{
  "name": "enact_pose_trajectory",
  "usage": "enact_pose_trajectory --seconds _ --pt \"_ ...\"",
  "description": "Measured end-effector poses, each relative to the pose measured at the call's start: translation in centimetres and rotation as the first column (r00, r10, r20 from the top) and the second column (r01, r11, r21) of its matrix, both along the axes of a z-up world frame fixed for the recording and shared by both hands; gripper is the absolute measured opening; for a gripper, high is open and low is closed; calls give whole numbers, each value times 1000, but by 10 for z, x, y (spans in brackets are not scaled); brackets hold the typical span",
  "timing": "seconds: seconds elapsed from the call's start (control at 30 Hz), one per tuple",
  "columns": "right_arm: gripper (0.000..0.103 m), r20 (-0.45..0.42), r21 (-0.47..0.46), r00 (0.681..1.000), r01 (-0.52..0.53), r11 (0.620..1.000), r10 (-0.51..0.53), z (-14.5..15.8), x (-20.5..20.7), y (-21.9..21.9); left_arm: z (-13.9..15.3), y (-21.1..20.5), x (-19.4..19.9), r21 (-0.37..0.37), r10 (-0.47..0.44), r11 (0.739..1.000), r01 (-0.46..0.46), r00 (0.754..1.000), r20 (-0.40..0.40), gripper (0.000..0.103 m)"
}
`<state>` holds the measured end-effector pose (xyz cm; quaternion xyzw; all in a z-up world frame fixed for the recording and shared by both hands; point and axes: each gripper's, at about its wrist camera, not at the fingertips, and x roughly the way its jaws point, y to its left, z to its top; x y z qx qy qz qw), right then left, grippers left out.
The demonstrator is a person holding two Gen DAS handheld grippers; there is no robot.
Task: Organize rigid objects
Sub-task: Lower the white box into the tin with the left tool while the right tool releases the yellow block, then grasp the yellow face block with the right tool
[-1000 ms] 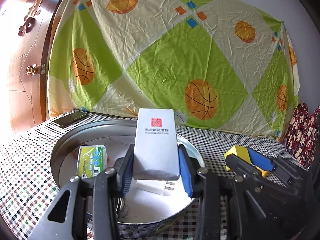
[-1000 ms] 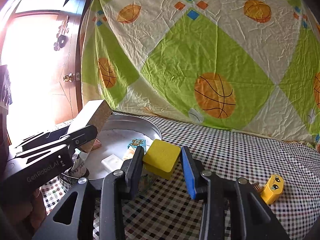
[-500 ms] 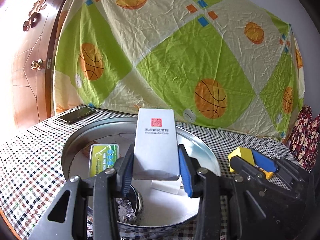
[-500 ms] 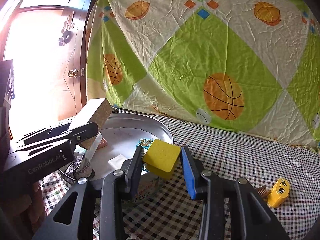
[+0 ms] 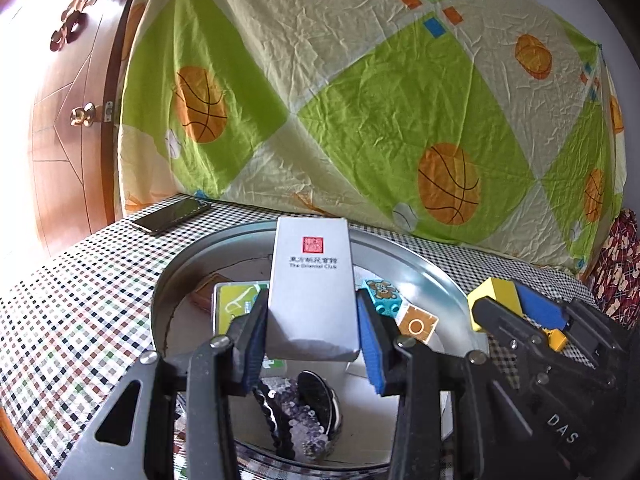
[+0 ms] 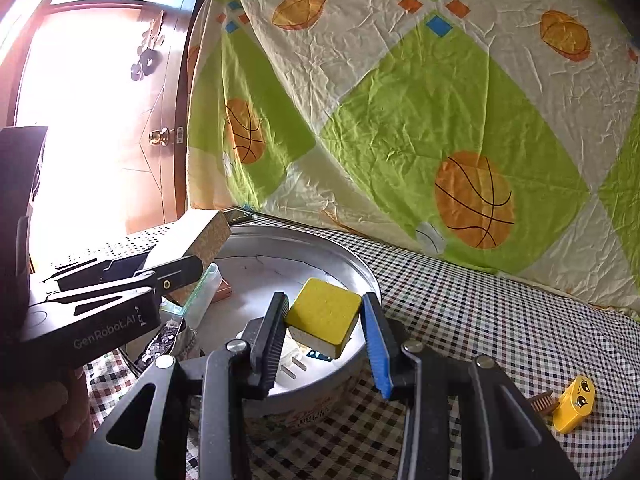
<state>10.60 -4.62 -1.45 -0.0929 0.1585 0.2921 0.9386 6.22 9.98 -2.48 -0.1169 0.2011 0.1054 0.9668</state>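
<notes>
Tin [image 5: 420, 276], round and metal, sits on the checked tablecloth [image 5: 80, 300] and is the collecting place; both loads hang over it. Left gripper [image 5: 312, 344] is clamped on a grey-white box [image 5: 312, 284] with a red seal, pads pressing its two long sides, box upright and leaning toward the far side, above the near half of the tin. Right gripper [image 6: 324, 328] is clamped on a yellow block [image 6: 323, 314], tilted, corner toward the camera, just inside the tin's right rim [image 6: 360, 264]. Already in the tin: green card pack [image 5: 234, 304], blue bear brick [image 5: 380, 294], orange tile [image 5: 416, 326], white plug [image 6: 294, 360], sequinned item [image 5: 300, 428]. Judgement: both items are at the release step. To do it well, lower each until near the tin floor before parting the jaws; the tall box will topple if let go upright, so lay it toward bare floor on the far side, clear of the card pack. Set the block down in the gap right of the plug, not on its prongs. Keep the two grippers from crowding; release one, then the other. Yellow face toy [image 6: 574, 402] and a small brush [image 6: 542, 400] lie on the cloth well to the right, not yet collected. Phone [image 5: 172, 216] lies far left, outside the tin.
</notes>
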Motion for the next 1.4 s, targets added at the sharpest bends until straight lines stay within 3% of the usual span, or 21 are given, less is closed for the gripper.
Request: enact_pose_trajectory --seconds 0.17,0.6,0.77,0.83,0.9,1.17,1.23,1.3,1.4 --pt "40 -31 -39 999 -12 999 11 1 18 16 1 11 11 -11 -16 1000 16 999 -46 40" --pt "40 -207 -77 977 -71 995 54 -11 68 53 1 15 42 67 -20 997 30 989 -148 42" --pt "50 -211 -52 976 -64 997 52 -8 74 52 0 16 38 102 11 995 4 990 -140 55" --pt "54 -210 -34 977 -54 998 46 -5 70 43 1 16 34 94 15 996 -3 992 -125 68" --pt "56 -197 -29 980 -41 999 34 -3 64 30 1 16 27 85 17 996 -8 994 -109 74" --pt "58 -148 -15 984 98 995 -99 0 43 -60 10 -33 16 82 -80 993 84 996 -50 80" --pt "58 -157 4 973 172 985 -169 -1 45 -90 12 -55 19 95 -121 988 124 992 -41 88" --pt "61 -163 -3 952 263 965 -260 -3 49 -117 14 -78 22 115 -164 979 167 986 -41 89" --pt "67 -190 -18 894 409 912 -405 -11 60 -159 13 -111 34 123 -229 964 235 971 -62 89"
